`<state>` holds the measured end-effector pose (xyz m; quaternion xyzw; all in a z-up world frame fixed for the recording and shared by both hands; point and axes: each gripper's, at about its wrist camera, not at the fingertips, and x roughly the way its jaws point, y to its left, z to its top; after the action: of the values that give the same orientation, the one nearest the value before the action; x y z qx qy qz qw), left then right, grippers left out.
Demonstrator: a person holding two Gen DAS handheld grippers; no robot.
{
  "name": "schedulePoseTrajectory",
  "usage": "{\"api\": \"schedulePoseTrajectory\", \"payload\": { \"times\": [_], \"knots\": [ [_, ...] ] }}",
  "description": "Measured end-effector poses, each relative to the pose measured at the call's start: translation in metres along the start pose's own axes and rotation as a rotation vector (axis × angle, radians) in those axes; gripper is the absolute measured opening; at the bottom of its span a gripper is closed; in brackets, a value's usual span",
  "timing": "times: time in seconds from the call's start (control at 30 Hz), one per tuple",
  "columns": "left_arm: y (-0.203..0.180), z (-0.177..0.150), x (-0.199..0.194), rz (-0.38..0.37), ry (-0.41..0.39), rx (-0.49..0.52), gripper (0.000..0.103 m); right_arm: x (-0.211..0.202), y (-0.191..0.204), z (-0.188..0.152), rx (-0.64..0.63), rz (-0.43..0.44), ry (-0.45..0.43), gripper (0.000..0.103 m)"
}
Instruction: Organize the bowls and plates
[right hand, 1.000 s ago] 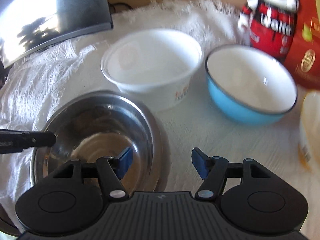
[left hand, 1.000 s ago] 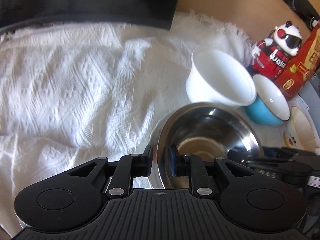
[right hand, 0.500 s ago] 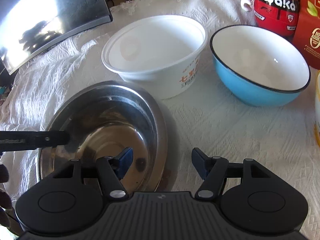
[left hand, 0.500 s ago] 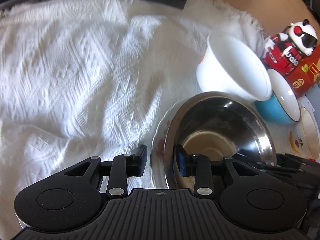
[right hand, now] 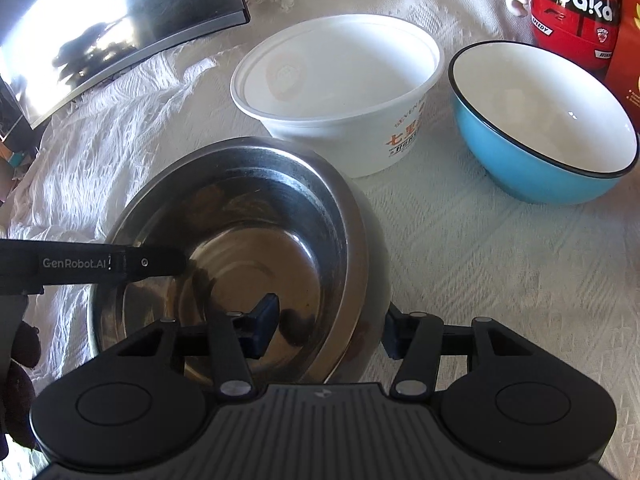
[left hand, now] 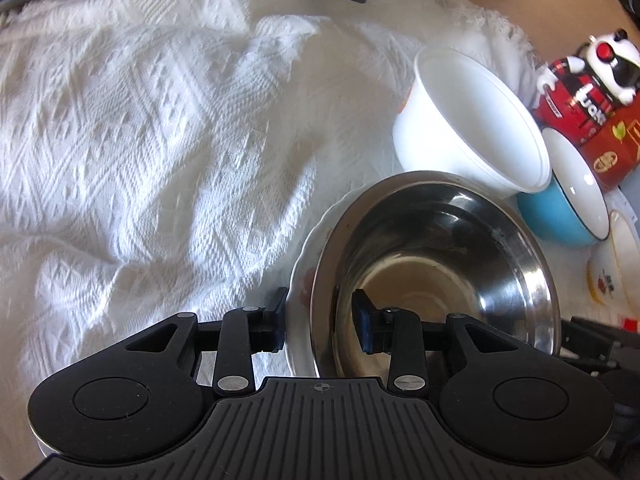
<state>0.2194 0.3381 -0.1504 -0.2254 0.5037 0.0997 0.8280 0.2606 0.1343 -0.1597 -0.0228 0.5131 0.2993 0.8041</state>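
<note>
L tool [left hand: 320, 326] lower, white cloth [left hand: 160, 140], monitor [right hand: 100, 20]

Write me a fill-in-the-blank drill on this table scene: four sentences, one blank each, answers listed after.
1. The steel bowl sits on a white ____.
2. The bowl with the black rim is ____ on the outside.
3. The white tub stands between the steel bowl and the ____ bowl.
4. The right gripper, jaws closing, straddles the rim of the ____ bowl.

Missing words: plate; blue; blue; steel
</note>
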Motion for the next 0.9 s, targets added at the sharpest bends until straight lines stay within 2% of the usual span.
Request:
{"api": "schedulePoseTrajectory", "payload": {
  "times": [0.1,0.27,0.5,0.7,0.8,0.9],
  "knots": [
    [0.000,-0.002,-0.001,0.003,0.018,-0.028,0.036,-0.002,0.001,-0.002,-0.003,-0.001,0.007,0.053],
    [-0.008,-0.012,-0.003,0.064,0.047,0.013,0.036,-0.010,0.003,-0.012,0.007,0.010,0.031,0.053],
    [-0.004,-0.018,-0.008,0.073,0.034,-0.028,0.036,-0.015,0.012,-0.025,-0.009,0.026,0.049,0.053],
    [0.012,-0.018,-0.017,0.010,0.029,-0.121,0.035,-0.018,0.008,-0.031,-0.031,0.052,0.057,0.054],
    [0.011,-0.017,-0.038,0.025,-0.032,-0.130,0.034,-0.032,0.003,-0.028,-0.042,0.047,0.002,0.055],
    [-0.007,-0.013,-0.068,0.125,-0.151,-0.083,0.034,-0.059,-0.006,-0.024,-0.070,0.023,-0.095,0.060]
  ]
}}
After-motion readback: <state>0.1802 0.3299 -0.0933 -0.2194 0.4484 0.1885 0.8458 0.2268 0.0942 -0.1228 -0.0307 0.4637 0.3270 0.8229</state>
